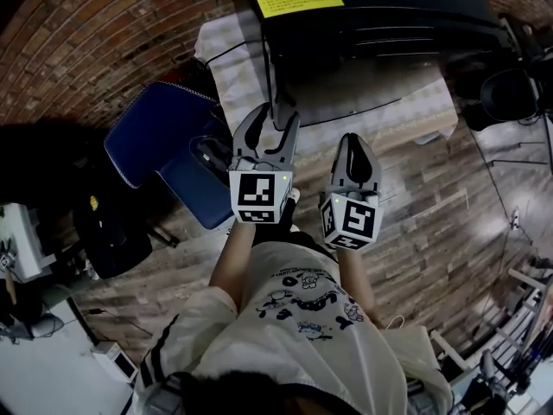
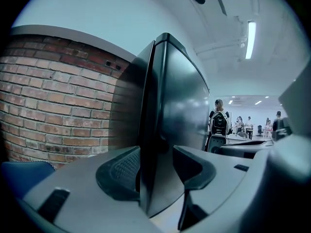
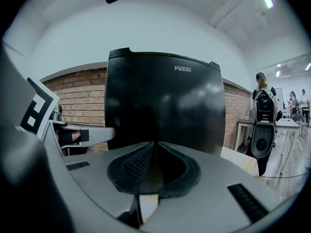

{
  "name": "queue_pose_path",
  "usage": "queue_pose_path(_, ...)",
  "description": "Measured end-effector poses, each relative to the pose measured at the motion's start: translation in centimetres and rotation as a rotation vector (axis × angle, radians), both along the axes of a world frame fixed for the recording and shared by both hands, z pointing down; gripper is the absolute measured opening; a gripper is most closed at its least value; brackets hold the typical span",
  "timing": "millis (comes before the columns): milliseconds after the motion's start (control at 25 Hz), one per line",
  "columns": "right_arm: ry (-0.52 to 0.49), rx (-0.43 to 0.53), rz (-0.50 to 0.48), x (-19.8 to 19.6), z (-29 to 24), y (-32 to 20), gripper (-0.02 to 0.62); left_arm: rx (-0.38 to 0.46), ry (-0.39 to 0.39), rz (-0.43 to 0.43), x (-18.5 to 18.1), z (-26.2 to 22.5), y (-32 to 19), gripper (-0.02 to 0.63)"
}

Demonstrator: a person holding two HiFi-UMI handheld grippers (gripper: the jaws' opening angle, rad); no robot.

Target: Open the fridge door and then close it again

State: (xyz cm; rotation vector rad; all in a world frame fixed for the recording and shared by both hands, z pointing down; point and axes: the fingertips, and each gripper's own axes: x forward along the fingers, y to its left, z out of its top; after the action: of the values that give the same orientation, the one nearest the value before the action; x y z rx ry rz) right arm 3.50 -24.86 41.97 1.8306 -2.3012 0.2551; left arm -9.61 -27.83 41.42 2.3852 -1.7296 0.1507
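The black fridge (image 1: pixel 371 33) with a yellow label on top stands in front of me on the floor. My left gripper (image 1: pixel 275 118) is open, and its jaws straddle the left vertical edge of the fridge door (image 2: pixel 154 125). That edge lies close to the left pad, while the right pad stands apart from the glossy front. My right gripper (image 1: pixel 357 141) is shut on nothing, a little short of the door front (image 3: pixel 165 106). In the right gripper view my right gripper (image 3: pixel 154 147) points at the middle of the door. The frames do not show whether the door is ajar.
A blue chair (image 1: pixel 164 150) stands to the left of the fridge, against the brick wall (image 2: pixel 53 110). A pale checked mat (image 1: pixel 233 67) lies under the fridge on the wooden floor (image 1: pixel 432 223). People and desks (image 2: pixel 243 127) are far off to the right.
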Motion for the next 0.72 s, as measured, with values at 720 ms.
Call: queue_pose_path(720, 0.011, -0.027, 0.002, -0.8, 1.2, -1.3, 0.043, 0.037, 0.01, 0.115, 0.5, 0.0, -1.0, 0.215)
